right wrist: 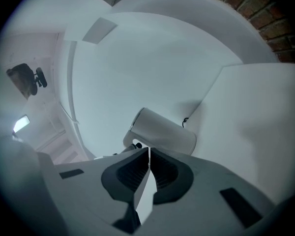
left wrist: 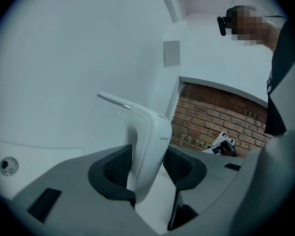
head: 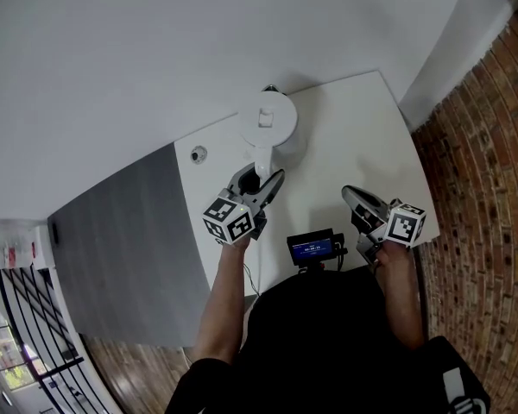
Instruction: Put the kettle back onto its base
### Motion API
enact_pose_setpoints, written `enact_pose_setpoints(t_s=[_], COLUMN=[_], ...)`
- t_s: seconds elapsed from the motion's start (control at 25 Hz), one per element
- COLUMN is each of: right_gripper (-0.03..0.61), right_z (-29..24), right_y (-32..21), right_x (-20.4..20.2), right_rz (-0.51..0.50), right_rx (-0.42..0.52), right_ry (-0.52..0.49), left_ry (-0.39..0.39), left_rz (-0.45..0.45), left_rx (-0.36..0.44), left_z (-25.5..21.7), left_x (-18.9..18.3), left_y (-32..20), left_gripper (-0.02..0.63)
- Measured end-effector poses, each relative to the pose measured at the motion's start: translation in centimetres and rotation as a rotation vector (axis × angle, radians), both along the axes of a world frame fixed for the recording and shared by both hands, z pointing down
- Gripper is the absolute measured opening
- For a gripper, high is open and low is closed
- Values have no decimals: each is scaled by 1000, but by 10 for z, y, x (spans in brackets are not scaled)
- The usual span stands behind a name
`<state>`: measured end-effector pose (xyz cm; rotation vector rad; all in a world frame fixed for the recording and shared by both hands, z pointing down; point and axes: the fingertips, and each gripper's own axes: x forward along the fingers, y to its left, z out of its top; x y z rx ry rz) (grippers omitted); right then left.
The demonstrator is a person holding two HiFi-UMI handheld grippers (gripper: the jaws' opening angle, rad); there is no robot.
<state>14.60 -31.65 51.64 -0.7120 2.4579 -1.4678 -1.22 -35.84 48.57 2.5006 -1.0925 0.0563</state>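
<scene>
On the white table (head: 354,136), the kettle (head: 268,119) stood at 12 o'clock by the wall. At its 6 o'clock, the left gripper (head: 263,178) had its jaws apart astride the handle (left wrist: 150,141), not clamping it. The right gripper (head: 350,192), at 4 o'clock, was closed and empty.

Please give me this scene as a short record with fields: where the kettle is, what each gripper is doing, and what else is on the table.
Kettle: white kettle, upright at the far side of the white table; its base cannot be made out
Left gripper: left gripper, jaws apart on either side of the kettle handle
Right gripper: right gripper, jaws together, empty, apart from the kettle
Other: round fitting in the table top; cord beside the kettle
</scene>
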Motion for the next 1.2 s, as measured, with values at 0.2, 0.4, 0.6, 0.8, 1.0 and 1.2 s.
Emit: enact_pose_setpoints(t_s=[0.2, 0.4, 0.6, 0.8, 1.0, 1.2], right_gripper=[18, 18, 18, 18, 18, 18], right_z=[1, 1, 0, -1, 0, 4], right_y=[0, 0, -1, -2, -3, -3], right_x=[-3, -5, -6, -4, -3, -2], right_rz=[-19, -28, -34, -36, -48, -63], right_rx=[3, -1, -2, -3, -6, -3], right_ry=[-3, -3, -8, -10, -15, -11], left_ry=[-1, -9, -17, -16, -5, -3], left_rz=[2, 11, 26, 32, 25, 16], left_rx=[0, -2, -5, -6, -7, -8], left_z=[0, 0, -1, -2, -1, -1], left_x=[9, 20, 32, 42, 47, 49], left_y=[0, 0, -2, -4, -5, -6], left_gripper=[198, 198, 198, 196, 196, 196])
